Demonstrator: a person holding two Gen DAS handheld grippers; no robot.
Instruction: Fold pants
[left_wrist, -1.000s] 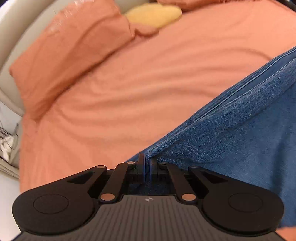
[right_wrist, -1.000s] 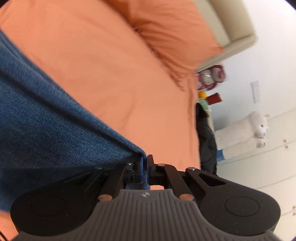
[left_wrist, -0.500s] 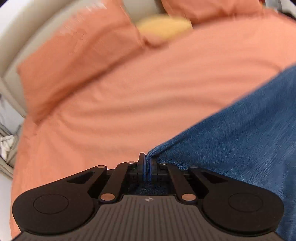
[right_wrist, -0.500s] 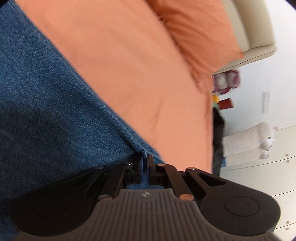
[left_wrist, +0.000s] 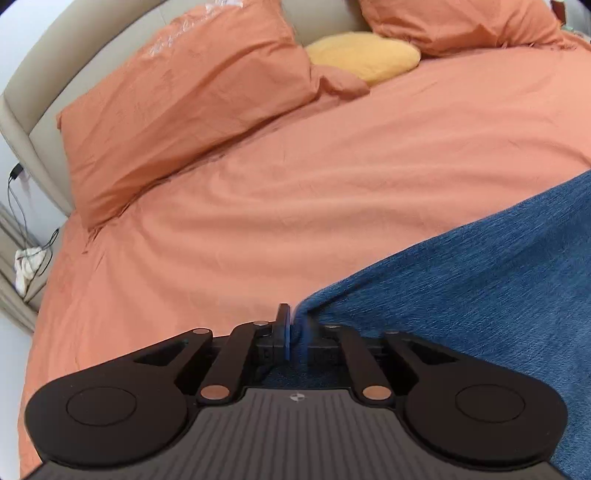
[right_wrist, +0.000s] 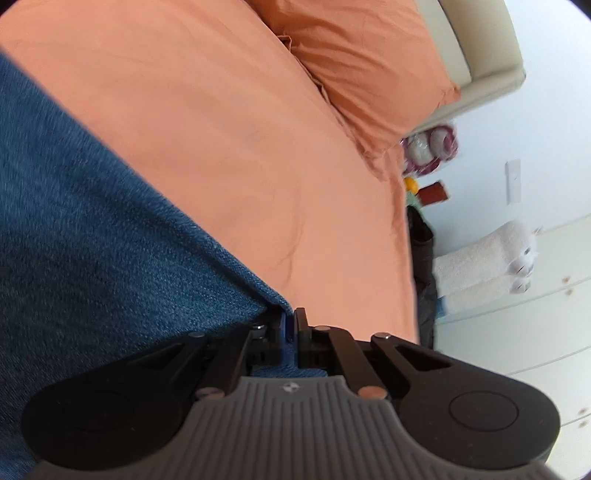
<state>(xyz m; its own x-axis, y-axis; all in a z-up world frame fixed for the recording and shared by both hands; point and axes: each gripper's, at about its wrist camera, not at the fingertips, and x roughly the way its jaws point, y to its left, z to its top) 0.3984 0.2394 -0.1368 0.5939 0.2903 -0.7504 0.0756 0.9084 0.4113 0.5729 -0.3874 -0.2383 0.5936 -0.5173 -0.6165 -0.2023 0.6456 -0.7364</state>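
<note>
Pulled taut since a sec ago, the blue pants (left_wrist: 480, 277) now spread smooth over the orange bed (left_wrist: 295, 184); left gripper (left_wrist: 291, 325) & right gripper (right_wrist: 290, 321) each pinch a near corner, likely ready to lay flat.

Blue denim pants (left_wrist: 480, 280), plain orange bedsheet (left_wrist: 295, 184) and pillows (left_wrist: 184, 96), yellow cushion (left_wrist: 364, 55)

Orange bed (left_wrist: 332, 177) (beige headboard (left_wrist: 33, 107)), white wall (right_wrist: 546, 92).
</note>
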